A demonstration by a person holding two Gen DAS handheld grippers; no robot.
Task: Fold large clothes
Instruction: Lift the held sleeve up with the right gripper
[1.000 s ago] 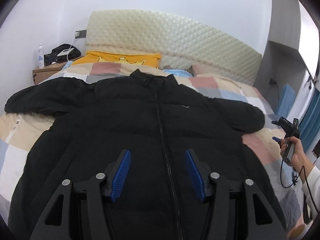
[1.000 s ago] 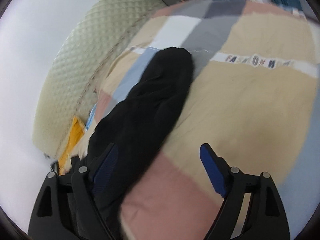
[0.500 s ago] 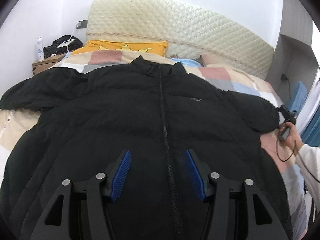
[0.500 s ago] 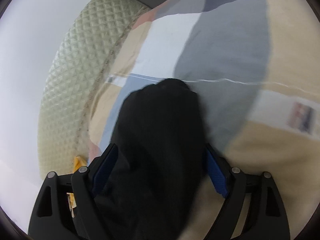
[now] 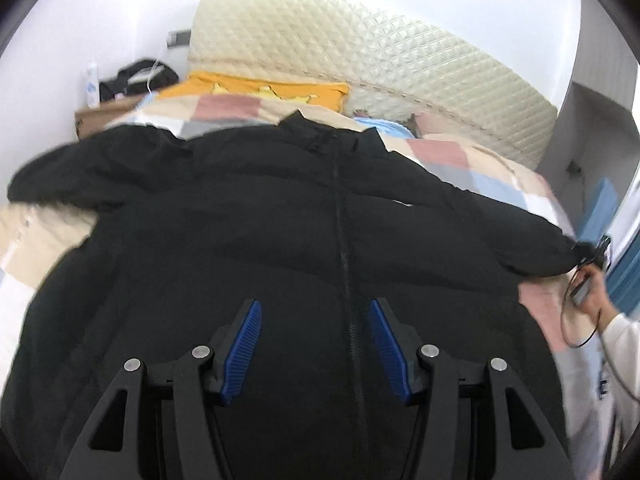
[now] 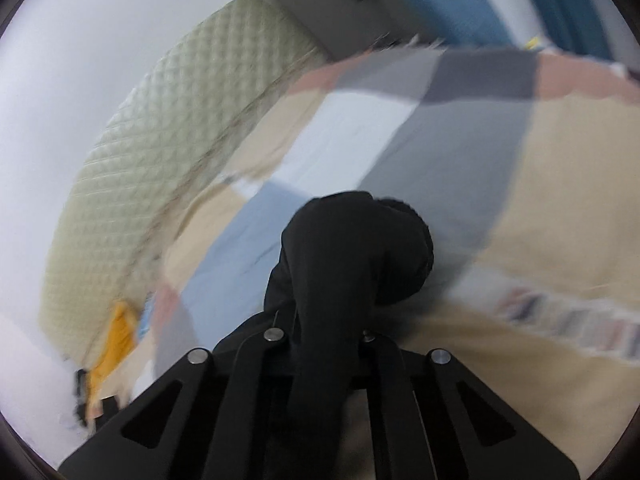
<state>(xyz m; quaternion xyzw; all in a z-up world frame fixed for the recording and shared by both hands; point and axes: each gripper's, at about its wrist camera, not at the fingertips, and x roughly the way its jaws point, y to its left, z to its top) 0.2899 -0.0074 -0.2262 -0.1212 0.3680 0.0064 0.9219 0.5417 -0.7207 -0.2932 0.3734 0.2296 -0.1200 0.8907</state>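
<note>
Two hand-held grippers are working on one black puffer jacket [image 5: 280, 240], which is lying front up and zipped across a bed covered by a patchwork quilt [image 5: 460, 156], its collar pointing toward the quilted cream headboard [image 5: 360, 60] and its sleeves reaching out to either side.

Seen from the left wrist camera, the left hand-held gripper [image 5: 316, 312] is hovering over the lower front of the jacket with its blue-padded fingers [image 5: 248, 340] standing about half apart, nothing pinched between them; the zipper line [image 5: 344, 264] is running up just inside the right-hand pad. Whether the pads are touching the fabric is hard to tell.

At the far right of that view, a hand [image 5: 592, 296] in a pale sleeve is gripping the right hand-held gripper [image 5: 588, 256] at the end of the jacket's sleeve [image 5: 520, 240].

From the right wrist camera, the right hand-held gripper [image 6: 324, 332] is sitting clamped tight on the sleeve cuff [image 6: 360, 252], the black fabric bunching up between the fingers and hiding the pads. Behind it the quilt [image 6: 540, 208] is showing blurred.

Beyond the jacket, a yellow pillow [image 5: 272, 88] is lying against the headboard, and a dark bag [image 5: 136, 76] and a white bottle [image 5: 93, 88] are sitting on a cardboard box [image 5: 100, 116] beside the bed.
</note>
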